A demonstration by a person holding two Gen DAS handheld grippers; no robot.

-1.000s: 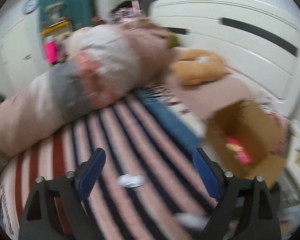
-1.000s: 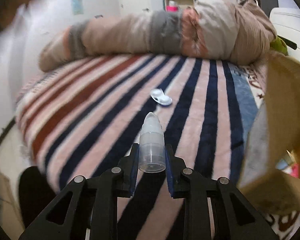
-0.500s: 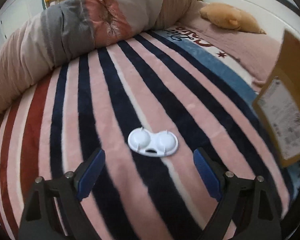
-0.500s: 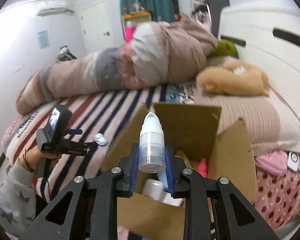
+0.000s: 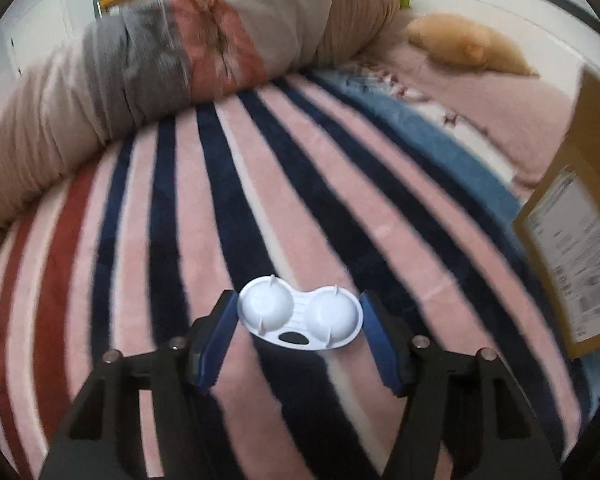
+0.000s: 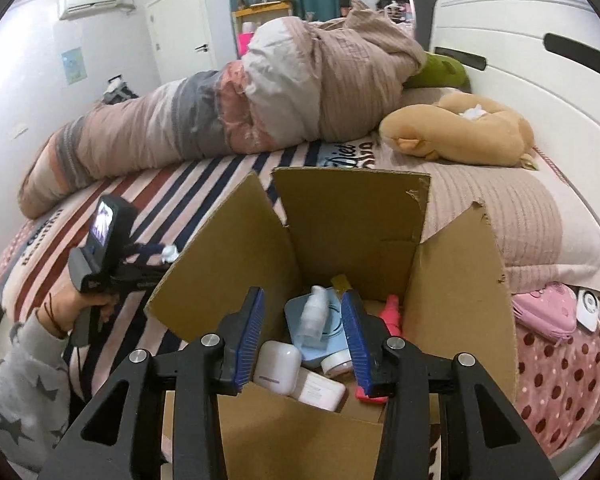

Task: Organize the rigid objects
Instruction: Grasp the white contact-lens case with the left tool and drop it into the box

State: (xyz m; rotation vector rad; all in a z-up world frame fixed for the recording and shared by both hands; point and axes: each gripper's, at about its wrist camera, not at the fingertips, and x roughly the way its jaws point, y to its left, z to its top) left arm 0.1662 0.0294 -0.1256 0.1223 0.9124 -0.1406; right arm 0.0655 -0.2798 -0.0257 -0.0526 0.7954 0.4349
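Lens case (image 5: 299, 314) on blanket (image 5: 180, 240), left of box (image 6: 456, 300); bottle (image 6: 313, 316) inside.

right gripper (image 6: 303, 336): jaws now spread, clear bottle (image 6: 313, 316) released into cardboard box (image 6: 352, 216)
left gripper (image 5: 298, 326): pads closed in around white lens case (image 5: 299, 317)

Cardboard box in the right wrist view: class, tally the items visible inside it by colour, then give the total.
White or off-white: 3 (earbud-style case, flat box, round jar)
Blue: 1 (blue case)
Clear: 1 (small bottle)
Pink-red: 1 (pink-red bottle)
Yellow: 1 (yellow item, mostly hidden)
Total: 7
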